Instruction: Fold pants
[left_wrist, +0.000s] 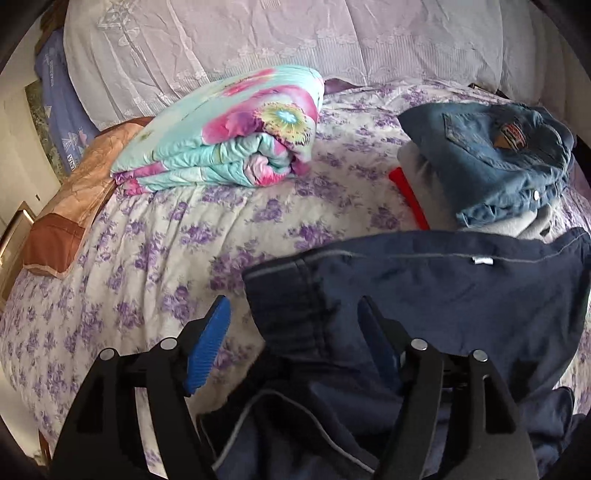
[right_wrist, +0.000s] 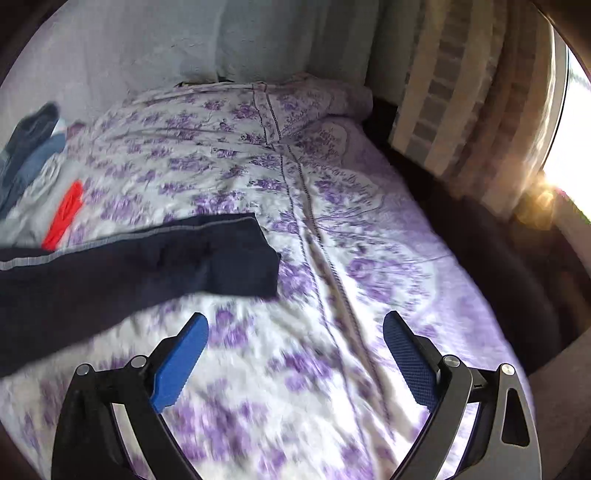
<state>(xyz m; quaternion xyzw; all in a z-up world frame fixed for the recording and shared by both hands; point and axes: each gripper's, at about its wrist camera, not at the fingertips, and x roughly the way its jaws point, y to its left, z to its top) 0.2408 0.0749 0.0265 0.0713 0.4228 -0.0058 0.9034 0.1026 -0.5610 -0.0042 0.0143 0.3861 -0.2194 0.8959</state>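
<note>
While both grippers' fingers (right_wrist: 406, 365) gape, pants (right_wrist: 147, 269) hem mid-bedspread (right_wrist: 332, 184), open rm beyond.

Pants (left_wrist: 443, 288): dark navy matt cloth. Beside them, denim (left_wrist: 495, 166), rough weave. Bedspread (left_wrist: 147, 258): quilted floral cloth. Gripper pads (left_wrist: 207, 347): ribbed blue, probably plastic.

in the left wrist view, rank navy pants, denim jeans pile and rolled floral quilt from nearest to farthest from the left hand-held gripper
1. navy pants: between the open fingers of the left hand-held gripper.
2. denim jeans pile: beyond the pants, to the right.
3. rolled floral quilt: far left, by the pillows.
</note>
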